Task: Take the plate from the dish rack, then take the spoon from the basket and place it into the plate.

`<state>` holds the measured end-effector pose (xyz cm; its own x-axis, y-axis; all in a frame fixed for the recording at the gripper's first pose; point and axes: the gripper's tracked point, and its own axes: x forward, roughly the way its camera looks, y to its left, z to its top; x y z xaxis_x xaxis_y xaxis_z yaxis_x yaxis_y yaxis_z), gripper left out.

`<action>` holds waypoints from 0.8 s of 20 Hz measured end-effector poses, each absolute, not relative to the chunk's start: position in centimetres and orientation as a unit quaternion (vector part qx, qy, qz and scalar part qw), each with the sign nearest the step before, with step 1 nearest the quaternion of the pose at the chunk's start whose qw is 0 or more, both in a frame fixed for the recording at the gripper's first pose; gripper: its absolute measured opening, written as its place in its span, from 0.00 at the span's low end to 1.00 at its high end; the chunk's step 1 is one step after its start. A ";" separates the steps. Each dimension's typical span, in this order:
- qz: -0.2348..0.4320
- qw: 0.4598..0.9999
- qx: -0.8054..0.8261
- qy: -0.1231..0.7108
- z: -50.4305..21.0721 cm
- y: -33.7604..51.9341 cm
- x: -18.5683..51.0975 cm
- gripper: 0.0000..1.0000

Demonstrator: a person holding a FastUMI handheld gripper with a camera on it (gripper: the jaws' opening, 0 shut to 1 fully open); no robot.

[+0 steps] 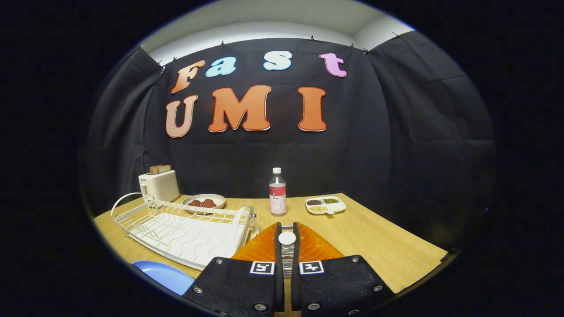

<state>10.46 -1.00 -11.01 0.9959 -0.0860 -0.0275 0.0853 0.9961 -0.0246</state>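
My gripper [287,228] is shut, both fingers [279,246] pressing on a spoon [287,238] that has a round white end and a silvery stem running back between them. Right behind and under the fingers lies the orange basket [313,246], and the spoon is held above it. The blue plate [165,274] lies flat on the wooden table, left of the fingers and just in front of the white wire dish rack [185,231]. No dishes stand in the rack.
Beyond the fingers stands a clear bottle [277,192] with a red label. A divided white dish [325,204] of beans sits to its right. A toaster [159,185] and a plate of food [204,202] stand behind the rack. The table edge [423,268] runs at right.
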 end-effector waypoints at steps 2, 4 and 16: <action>-0.041 0.999 -0.012 0.007 -9.8 -0.8 9.5 0.06; -0.040 0.999 -0.014 0.000 -8.6 -0.6 8.6 0.06; -0.016 0.999 -0.037 -0.015 -4.8 3.3 2.6 0.06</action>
